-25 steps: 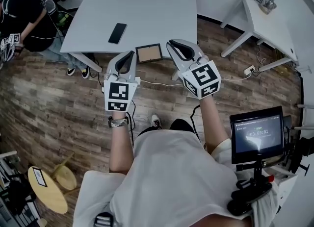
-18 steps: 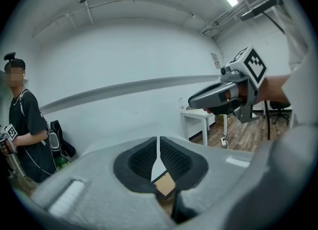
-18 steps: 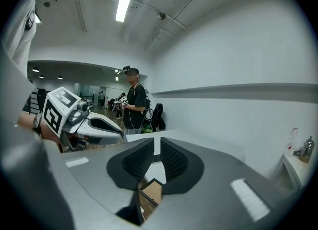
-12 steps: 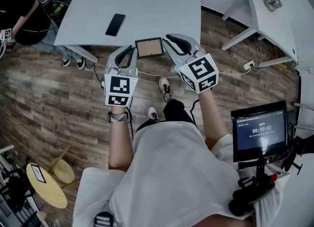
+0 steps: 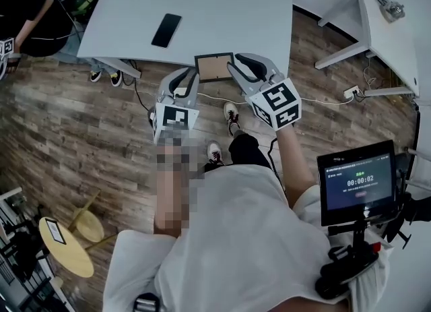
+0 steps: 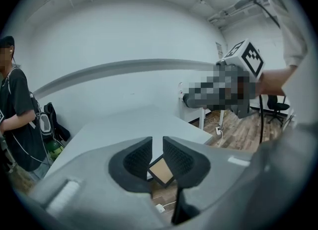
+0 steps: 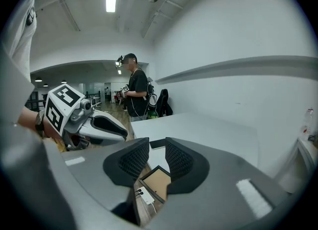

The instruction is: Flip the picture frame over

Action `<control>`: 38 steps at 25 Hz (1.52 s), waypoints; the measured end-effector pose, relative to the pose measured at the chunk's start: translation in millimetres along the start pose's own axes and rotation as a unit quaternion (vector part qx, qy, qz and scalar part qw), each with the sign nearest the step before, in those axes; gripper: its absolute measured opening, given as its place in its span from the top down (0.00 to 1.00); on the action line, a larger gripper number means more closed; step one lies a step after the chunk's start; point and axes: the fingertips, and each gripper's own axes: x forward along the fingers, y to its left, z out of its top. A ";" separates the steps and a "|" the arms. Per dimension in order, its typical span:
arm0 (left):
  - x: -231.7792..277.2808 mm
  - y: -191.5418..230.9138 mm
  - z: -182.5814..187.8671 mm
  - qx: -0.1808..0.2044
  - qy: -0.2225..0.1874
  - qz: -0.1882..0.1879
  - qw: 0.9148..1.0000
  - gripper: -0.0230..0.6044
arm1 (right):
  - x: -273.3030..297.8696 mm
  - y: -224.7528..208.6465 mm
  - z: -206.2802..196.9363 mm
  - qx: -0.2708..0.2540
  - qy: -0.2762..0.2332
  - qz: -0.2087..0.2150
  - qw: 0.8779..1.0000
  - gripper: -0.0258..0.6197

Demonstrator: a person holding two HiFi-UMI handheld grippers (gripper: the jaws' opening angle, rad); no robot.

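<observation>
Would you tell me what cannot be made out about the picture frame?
- Picture frame: which face is up, too small in head view.
- Its sides: behind the left gripper, left gripper view.
- Its far edge: behind the right gripper, right gripper view.

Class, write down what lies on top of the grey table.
On the table lie a black phone and, at its near edge, the picture frame, brown panel up. The frame's downward face is covered and cannot be seen.

frame (image 6: 161, 171) partly hidden, behind left claw (image 6: 157, 141)
</observation>
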 end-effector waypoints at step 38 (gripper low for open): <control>81.5 -33.8 -177.7 -0.023 0.140 -0.056 0.988 0.74 | 38.7 -14.8 -234.6 0.127 0.170 0.005 0.977 0.64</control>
